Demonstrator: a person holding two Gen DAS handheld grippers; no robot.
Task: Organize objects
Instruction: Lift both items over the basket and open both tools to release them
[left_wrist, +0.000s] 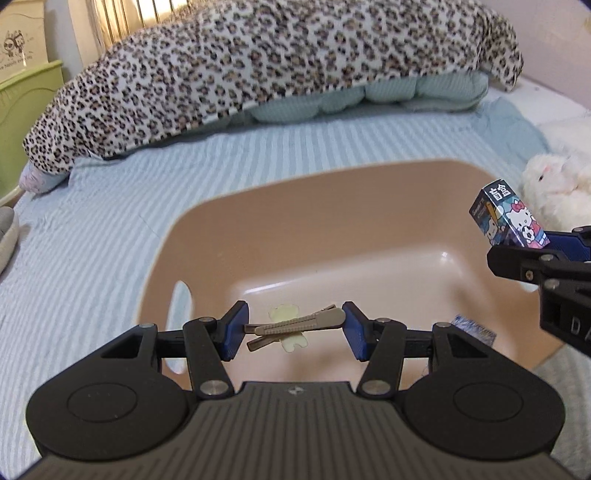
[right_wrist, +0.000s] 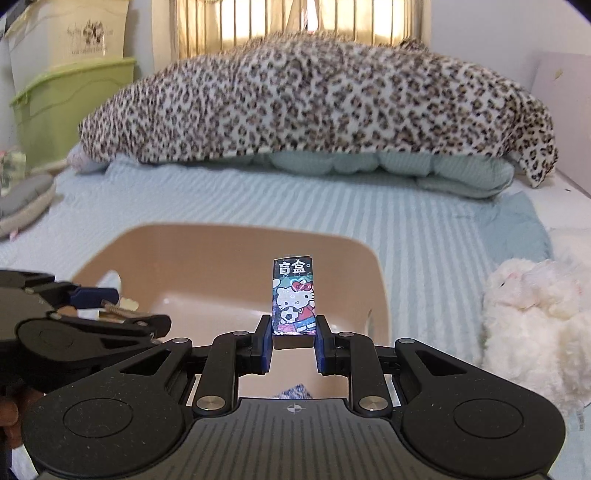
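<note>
We are holding the left gripper (left_wrist: 295, 330) over the tan basin (left_wrist: 207, 229), its blue pads pressing the two ends of a grey hair clip (left_wrist: 295, 325), so the clip's long axis is running straight across from pad to pad. We are keeping the right gripper (right_wrist: 294, 339) clamped on the lower part of a small cartoon-printed box (right_wrist: 293, 295), which is standing upright between its pads above the basin's right half. Both things are hanging above the basin's floor, the clip to the left of the box, so releasing looks like the coming move. The basin is sitting on the striped bed (right_wrist: 443, 229), with a white plush toy (right_wrist: 532, 314) just beside it.
</note>
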